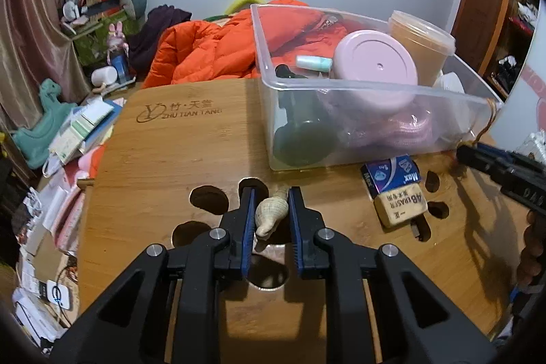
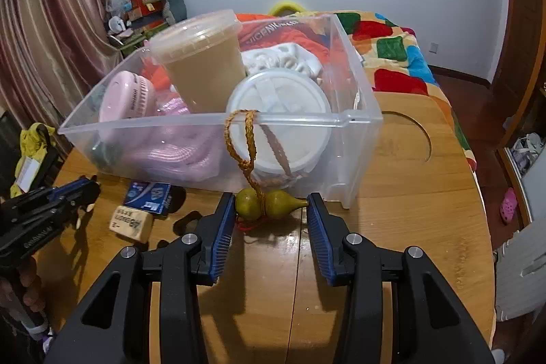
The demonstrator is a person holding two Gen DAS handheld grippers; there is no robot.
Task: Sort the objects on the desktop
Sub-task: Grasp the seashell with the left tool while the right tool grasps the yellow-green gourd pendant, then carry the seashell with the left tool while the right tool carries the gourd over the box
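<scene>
In the left wrist view, the left gripper [image 1: 272, 193] sits low at centre frame with its 2 blue pads on either side of a pale shell [image 1: 269, 213]. The left pad looks to touch the shell, while a sliver of gap shows on the right, so I can't tell whether the grip is firm. The shell lies over the cut-outs in the wooden table [image 1: 163, 152], so I'd squeeze fully before lifting, or it may drop through a hole. The clear bin [image 1: 341, 87], already holding a pink lid [image 1: 375, 67] and a cup [image 1: 421, 46], fills the upper right; the lift must clear its near rim. An eraser [image 1: 401, 205] lies at right of centre, still to be sorted. In the right wrist view, the right gripper [image 2: 271, 203] is at lower centre, its jaws spread wide around a small green gourd [image 2: 269, 203] lying sideways, both pads just beside its ends and not yet pressing. The gourd's braided cord [image 2: 244, 139] is looped up over the bin's front rim. I'd grip end to end carefully, since the pointed tip may slip, then lift high so the cord follows into the bin.
</scene>
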